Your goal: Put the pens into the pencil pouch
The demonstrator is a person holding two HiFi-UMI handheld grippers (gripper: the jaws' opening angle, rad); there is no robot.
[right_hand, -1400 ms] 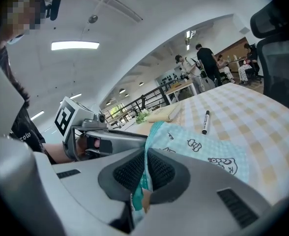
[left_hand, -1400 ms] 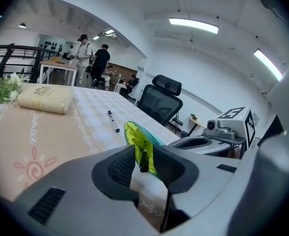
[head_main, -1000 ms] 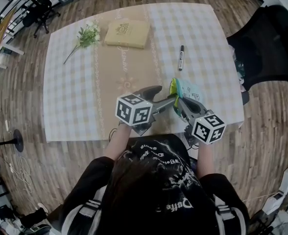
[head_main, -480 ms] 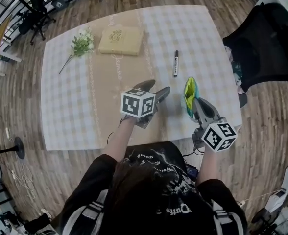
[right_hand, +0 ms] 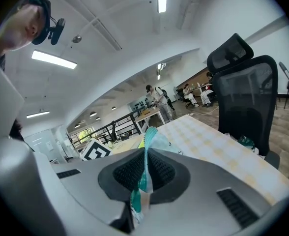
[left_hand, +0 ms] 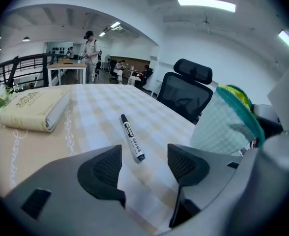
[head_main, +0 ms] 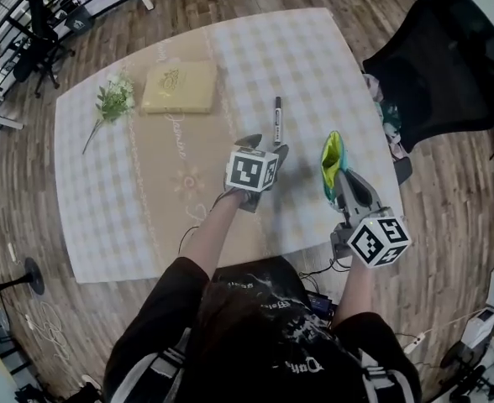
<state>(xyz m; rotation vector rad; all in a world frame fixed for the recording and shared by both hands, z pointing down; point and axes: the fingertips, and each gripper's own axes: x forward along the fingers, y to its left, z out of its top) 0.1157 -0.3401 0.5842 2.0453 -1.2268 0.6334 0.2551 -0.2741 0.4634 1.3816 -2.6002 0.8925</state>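
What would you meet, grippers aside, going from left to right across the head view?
flower sprig → book → pen → pencil pouch → black office chair

Book (head_main: 180, 87): lay closed on the checked tablecloth (head_main: 314, 57).
Flower sprig (head_main: 111, 102): lay near the book's left.
Office chair (head_main: 436, 61): stood off the table's right.

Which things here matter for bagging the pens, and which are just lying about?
Job: pen; pouch, pinched in right gripper; left gripper, open and empty.
Lying about: book; flowers; chair.
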